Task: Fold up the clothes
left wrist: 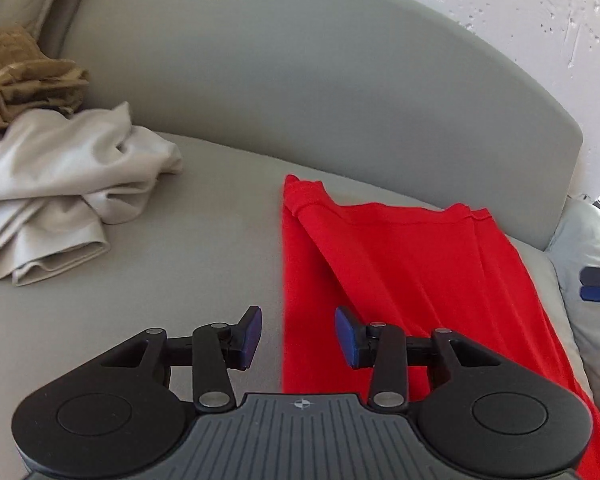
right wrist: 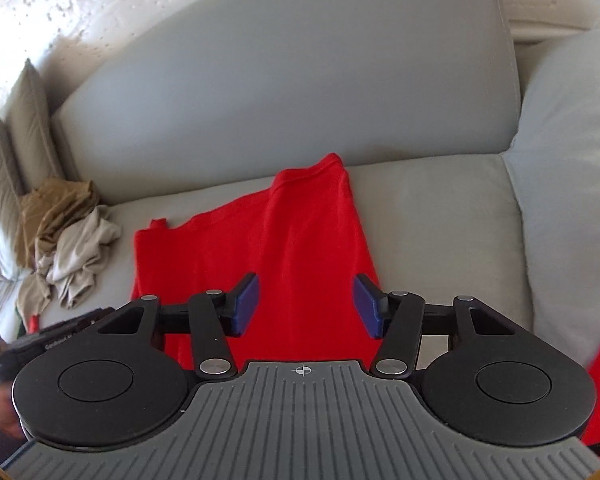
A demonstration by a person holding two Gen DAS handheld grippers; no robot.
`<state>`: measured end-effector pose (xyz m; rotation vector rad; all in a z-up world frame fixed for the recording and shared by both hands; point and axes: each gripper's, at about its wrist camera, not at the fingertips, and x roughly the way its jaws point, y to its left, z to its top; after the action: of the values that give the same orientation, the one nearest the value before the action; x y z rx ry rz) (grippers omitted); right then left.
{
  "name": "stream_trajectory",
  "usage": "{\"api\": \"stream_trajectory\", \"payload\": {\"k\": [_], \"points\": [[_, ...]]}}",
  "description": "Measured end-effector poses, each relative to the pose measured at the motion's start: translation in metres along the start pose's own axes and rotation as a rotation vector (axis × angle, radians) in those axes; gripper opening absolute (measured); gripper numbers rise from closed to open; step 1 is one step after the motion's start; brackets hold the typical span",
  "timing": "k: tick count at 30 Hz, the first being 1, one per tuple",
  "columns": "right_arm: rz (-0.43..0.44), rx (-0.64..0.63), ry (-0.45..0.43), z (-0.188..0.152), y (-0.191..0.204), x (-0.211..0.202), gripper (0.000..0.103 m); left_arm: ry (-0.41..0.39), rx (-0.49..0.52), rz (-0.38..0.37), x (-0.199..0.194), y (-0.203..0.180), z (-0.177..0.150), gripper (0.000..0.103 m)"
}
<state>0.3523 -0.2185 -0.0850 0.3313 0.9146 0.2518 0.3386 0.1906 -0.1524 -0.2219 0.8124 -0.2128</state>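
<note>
The red garment (right wrist: 276, 248) lies spread on the sofa seat (right wrist: 432, 216), partly folded lengthwise, it seems, with one side panel doubled in over the body. Its long axis runs from the sofa's front edge back toward the backrest (right wrist: 284, 80), where the far end with a small raised corner sits. Laid flat like this, it is probably ready for another fold. The left tool (left wrist: 298, 336) hangs over the garment's left border, jaws parted, holding nothing. The right tool (right wrist: 306, 306) hovers over the garment's near middle, likewise spread and empty. Left of the garment, well apart, a crumpled beige cloth (left wrist: 64, 188) and a tan garment (left wrist: 24, 76) wait in a heap.
</note>
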Motion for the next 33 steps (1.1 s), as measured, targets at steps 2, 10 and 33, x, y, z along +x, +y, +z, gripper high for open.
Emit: {"api": "stream_trajectory", "payload": {"k": [2, 10, 33], "points": [[0.016, 0.058, -0.004, 0.008, -0.013, 0.027, 0.057, 0.011, 0.019, -0.017, 0.019, 0.002, 0.005, 0.038], [0.079, 0.206, -0.043, 0.032, -0.054, 0.105, 0.052, 0.007, -0.045, -0.097, 0.046, 0.015, 0.032, 0.019], [-0.34, -0.052, -0.236, 0.051, -0.043, 0.13, 0.004, -0.134, -0.068, 0.205, 0.031, 0.016, 0.032, 0.013]]}}
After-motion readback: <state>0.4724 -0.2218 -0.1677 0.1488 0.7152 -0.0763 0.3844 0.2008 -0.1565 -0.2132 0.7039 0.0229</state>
